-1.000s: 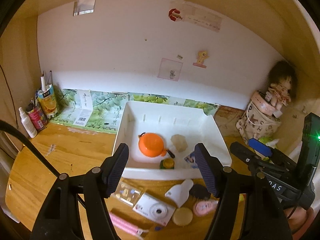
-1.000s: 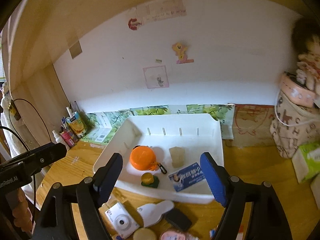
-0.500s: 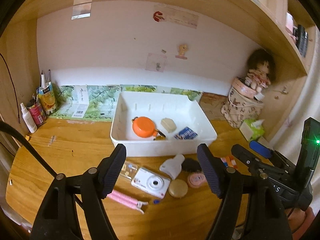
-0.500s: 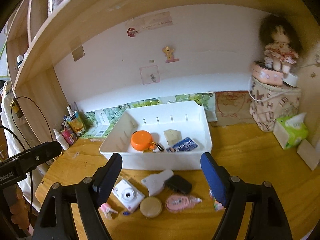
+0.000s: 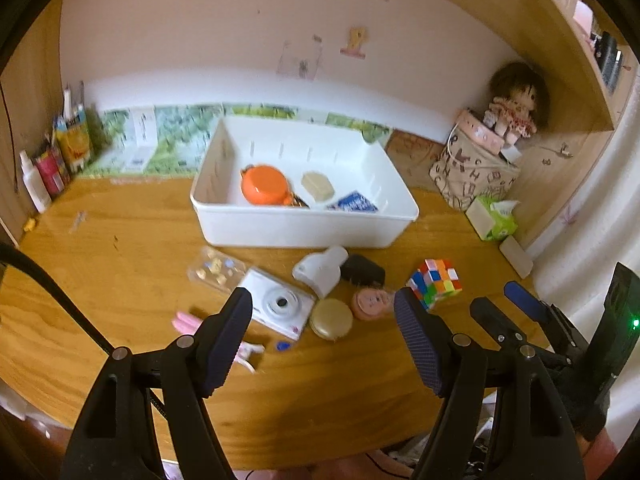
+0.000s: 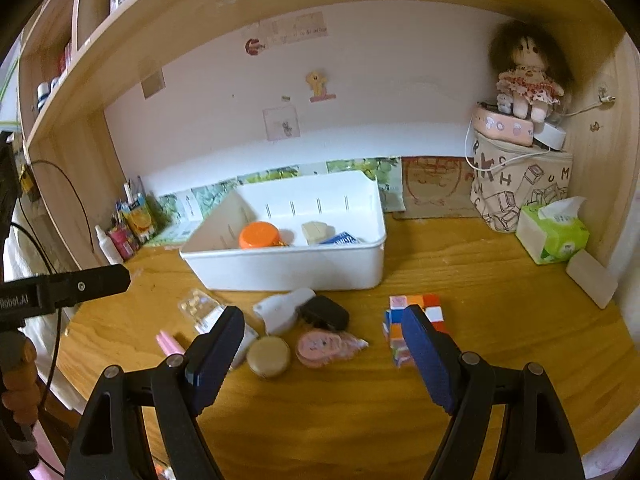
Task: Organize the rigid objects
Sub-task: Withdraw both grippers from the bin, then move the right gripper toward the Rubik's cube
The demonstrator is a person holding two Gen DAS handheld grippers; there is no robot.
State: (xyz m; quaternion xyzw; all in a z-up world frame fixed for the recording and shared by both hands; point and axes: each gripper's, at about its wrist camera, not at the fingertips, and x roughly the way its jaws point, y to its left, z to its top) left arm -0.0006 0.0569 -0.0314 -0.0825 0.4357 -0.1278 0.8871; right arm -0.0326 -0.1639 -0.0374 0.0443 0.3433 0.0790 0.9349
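A white bin point(image 5: 304, 232) point(image 6: 288, 268) stands mid-desk and holds an orange round case point(image 5: 264, 190), a beige block point(image 5: 317, 186) and a blue card point(image 5: 354, 203). In front of it lie a white camera point(image 5: 280, 306), a white flat bottle point(image 5: 320, 272), a black block point(image 5: 362, 272), a round gold compact point(image 5: 331, 319) point(image 6: 268, 356), a pink face toy point(image 5: 372, 302) point(image 6: 320, 348), a colour cube point(image 5: 434, 282) point(image 6: 416, 320), a clear case point(image 5: 214, 272) and a pink comb point(image 5: 188, 322). My left gripper point(image 5: 322, 340) and right gripper point(image 6: 322, 358) are open, empty, above the desk's near edge.
Bottles and tubes point(image 5: 52, 160) stand at the back left. A printed bag with a doll point(image 6: 516, 176), a tissue pack point(image 6: 552, 232) and a white slab point(image 6: 592, 284) stand at the right. Shelf boards point(image 6: 240, 12) hang overhead. My right gripper shows in the left wrist view point(image 5: 516, 308).
Both grippers have pulled back and up from the bin toward the desk's near edge. The loose objects and the cube have come into fuller view. Both grippers stay open.
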